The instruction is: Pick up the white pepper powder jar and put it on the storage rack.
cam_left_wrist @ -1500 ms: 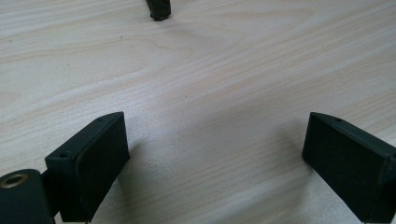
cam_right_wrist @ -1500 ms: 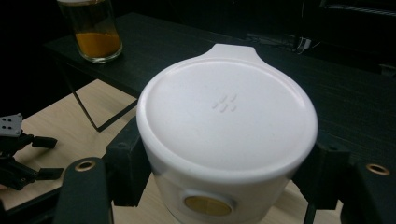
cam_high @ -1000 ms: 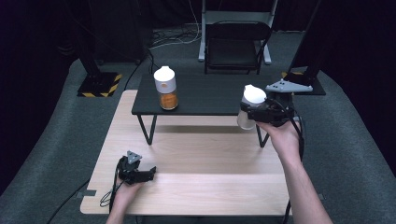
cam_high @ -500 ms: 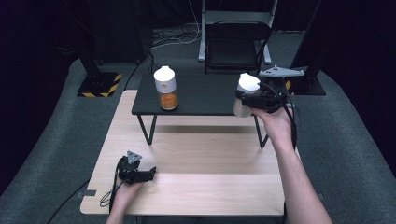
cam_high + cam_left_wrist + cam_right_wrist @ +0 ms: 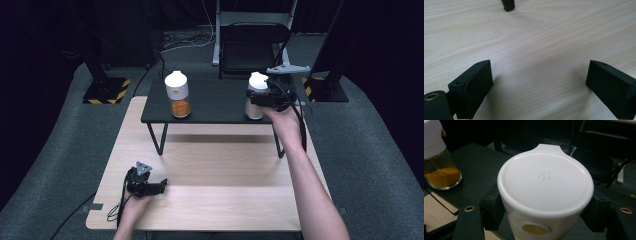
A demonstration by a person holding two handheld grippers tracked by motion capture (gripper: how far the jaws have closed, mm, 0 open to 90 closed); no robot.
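Left gripper [image 5: 161,186]: It rests low on the wood table [image 5: 225,165], near the front left corner. Its jaws stand wide apart with nothing between them. In the left gripper view only bare wood lies between the two jaws.

Orange jar [image 5: 177,94]: It stands upright on the left part of the black shelf [image 5: 215,102]. It has a white cap and orange powder inside. It is well apart from the other jar.

White jar [image 5: 256,96]: It is at the right part of the black shelf, close to the front edge. It looks upright. I cannot tell if its bottom touches the shelf yet.

Right gripper [image 5: 260,98]: It is clamped around the white jar. In the right gripper view a black jaw presses on each side of the jar, just under the white lid [image 5: 545,186].

Job now: My guess is the white jar is being put on the shelf.

How to do it well: Keep the jar straight up. Bring it down slowly until it sits flat. Move it a bit back from the front edge so it cannot fall off. Only then let the jaws go. Pull the gripper straight back so it does not knock the jar.
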